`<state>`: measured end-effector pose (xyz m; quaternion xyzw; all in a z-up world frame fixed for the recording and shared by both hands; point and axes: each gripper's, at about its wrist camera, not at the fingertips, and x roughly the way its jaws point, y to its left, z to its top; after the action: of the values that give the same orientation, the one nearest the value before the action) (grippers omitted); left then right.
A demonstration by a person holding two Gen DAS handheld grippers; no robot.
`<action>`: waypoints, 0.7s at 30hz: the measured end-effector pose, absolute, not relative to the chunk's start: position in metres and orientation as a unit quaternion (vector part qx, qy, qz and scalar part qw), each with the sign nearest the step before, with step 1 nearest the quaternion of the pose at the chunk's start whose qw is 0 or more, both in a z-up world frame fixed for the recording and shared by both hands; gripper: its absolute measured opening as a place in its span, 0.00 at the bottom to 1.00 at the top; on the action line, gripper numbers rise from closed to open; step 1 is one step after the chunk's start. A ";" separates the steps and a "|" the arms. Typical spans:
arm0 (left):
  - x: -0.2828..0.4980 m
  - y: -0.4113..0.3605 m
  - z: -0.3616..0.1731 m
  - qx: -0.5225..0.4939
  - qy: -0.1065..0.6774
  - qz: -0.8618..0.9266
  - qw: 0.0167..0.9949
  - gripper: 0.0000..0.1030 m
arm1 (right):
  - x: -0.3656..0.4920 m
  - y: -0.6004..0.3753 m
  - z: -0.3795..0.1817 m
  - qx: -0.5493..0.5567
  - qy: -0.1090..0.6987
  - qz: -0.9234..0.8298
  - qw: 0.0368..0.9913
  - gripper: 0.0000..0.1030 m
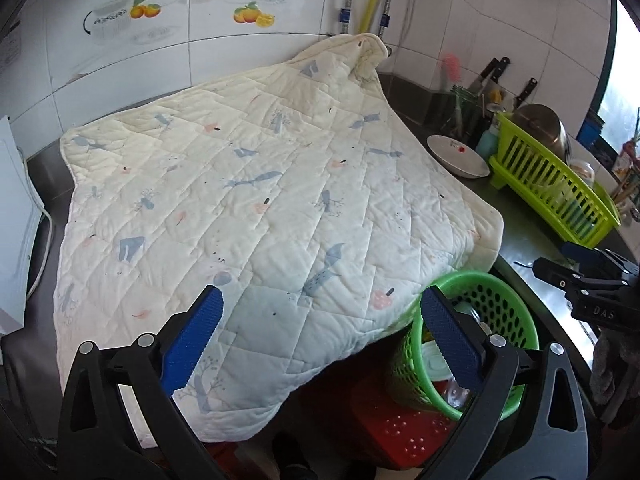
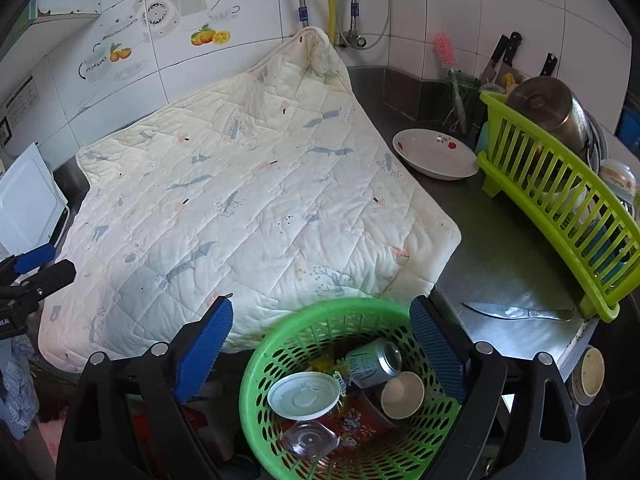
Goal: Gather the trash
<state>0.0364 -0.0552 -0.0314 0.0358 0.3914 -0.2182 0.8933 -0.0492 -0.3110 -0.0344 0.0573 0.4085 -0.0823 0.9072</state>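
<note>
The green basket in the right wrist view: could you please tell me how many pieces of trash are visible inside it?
4: a soda can at the back, a paper cup right, a white-lidded container in the middle, a clear plastic piece in front. More may lie underneath.

Quilt (image 2: 256, 200) covers the worktop (image 2: 500, 248); bowl (image 2: 434, 154) and rack (image 2: 560, 208) to its right, knife (image 2: 516, 312) before the rack. Basket (image 2: 352, 392) at the front edge holds a can (image 2: 374, 364) and cup (image 2: 402, 394).

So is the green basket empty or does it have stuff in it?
It has stuff in it. The green basket holds a can, a paper cup, a white lid and a clear bottle.
</note>
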 end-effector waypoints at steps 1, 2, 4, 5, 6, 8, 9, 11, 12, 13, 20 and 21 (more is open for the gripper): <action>0.035 -0.053 -0.030 0.037 0.390 -0.214 0.895 0.95 | -0.051 -0.309 -0.034 0.056 0.407 -0.084 0.908 0.87; 0.034 -0.051 -0.029 0.037 0.389 -0.211 0.896 0.95 | -0.052 -0.308 -0.034 0.056 0.406 -0.083 0.908 0.87; 0.032 -0.048 -0.027 0.038 0.386 -0.201 0.900 0.95 | -0.054 -0.305 -0.033 0.062 0.406 -0.081 0.908 0.87; 0.031 -0.046 -0.026 0.037 0.384 -0.197 0.901 0.95 | -0.055 -0.304 -0.033 0.064 0.405 -0.080 0.908 0.88; 0.031 -0.044 -0.025 0.037 0.383 -0.192 0.903 0.95 | -0.056 -0.302 -0.032 0.065 0.403 -0.080 0.909 0.88; 0.030 -0.040 -0.022 0.030 0.382 -0.186 0.905 0.95 | -0.057 -0.298 -0.030 0.064 0.401 -0.077 0.910 0.89; 0.030 -0.039 -0.021 0.029 0.381 -0.185 0.905 0.95 | -0.057 -0.296 -0.029 0.063 0.400 -0.074 0.912 0.89; 0.027 -0.038 -0.018 0.035 0.374 -0.175 0.910 0.95 | -0.058 -0.290 -0.026 0.055 0.394 -0.077 0.914 0.89; 0.025 -0.037 -0.017 0.039 0.369 -0.171 0.913 0.95 | -0.058 -0.289 -0.025 0.054 0.393 -0.078 0.915 0.89; 0.024 -0.036 -0.015 0.039 0.367 -0.170 0.914 0.95 | -0.059 -0.288 -0.023 0.054 0.390 -0.077 0.916 0.89; 0.015 -0.033 -0.006 0.046 0.340 -0.142 0.929 0.95 | -0.062 -0.281 -0.011 0.055 0.370 -0.070 0.925 0.89; 0.014 -0.032 -0.005 0.046 0.337 -0.139 0.930 0.95 | -0.062 -0.280 -0.010 0.054 0.367 -0.071 0.926 0.89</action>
<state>0.0144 -0.0324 -0.0046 0.0457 0.3368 -0.1394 0.9301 -0.0621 -0.2795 -0.0102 0.0536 0.3667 -0.0714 0.9261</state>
